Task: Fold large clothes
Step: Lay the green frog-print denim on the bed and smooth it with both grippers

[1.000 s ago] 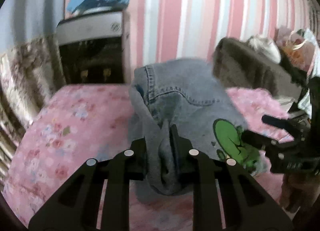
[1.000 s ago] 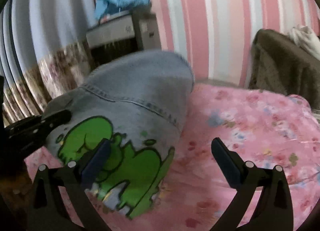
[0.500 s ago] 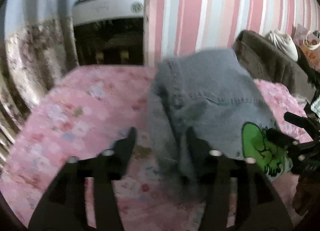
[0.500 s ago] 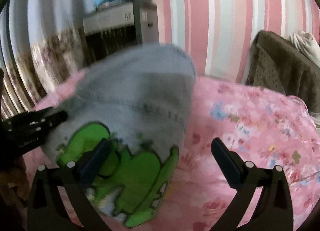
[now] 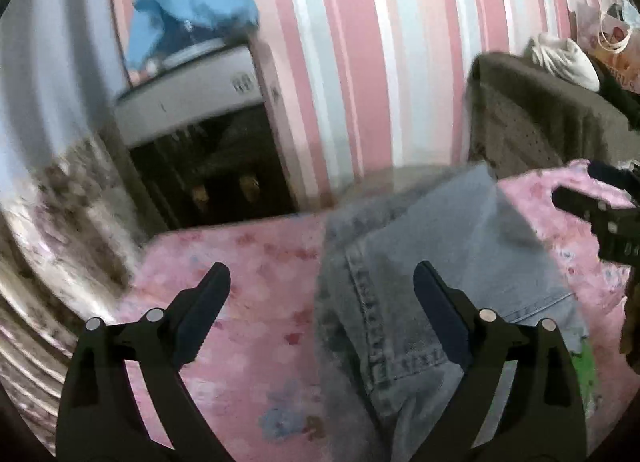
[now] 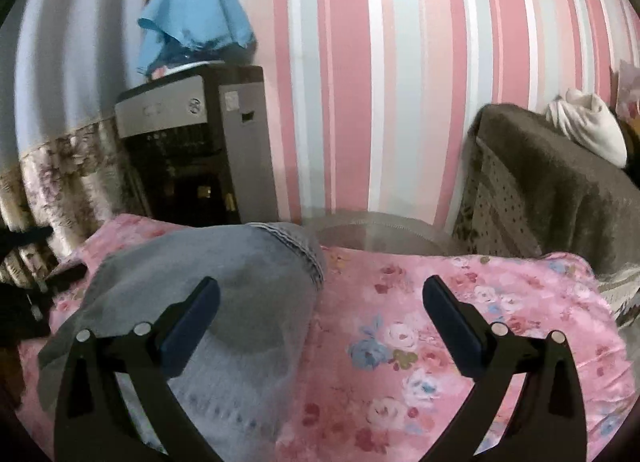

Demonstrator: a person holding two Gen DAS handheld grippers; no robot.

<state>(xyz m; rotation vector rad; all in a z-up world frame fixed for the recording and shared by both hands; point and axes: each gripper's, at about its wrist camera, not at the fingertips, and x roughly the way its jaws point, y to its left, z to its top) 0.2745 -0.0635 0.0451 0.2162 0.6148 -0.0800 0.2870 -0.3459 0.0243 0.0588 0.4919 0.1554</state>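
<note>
Right wrist: pink floral bedspread (image 6: 460, 302) below striped wallpaper (image 6: 360, 82).

The left claw (image 5: 322, 288) is spread wide, its two dark fingers (image 5: 202, 312) far apart with nothing between them, pointing forward and slightly downward. The right claw (image 6: 320, 302) is likewise spread wide and grips nothing, its fingers (image 6: 450, 320) angled outward. In the left wrist view, the right claw shows ahead and to the right of the left claw, well apart from it.
</note>
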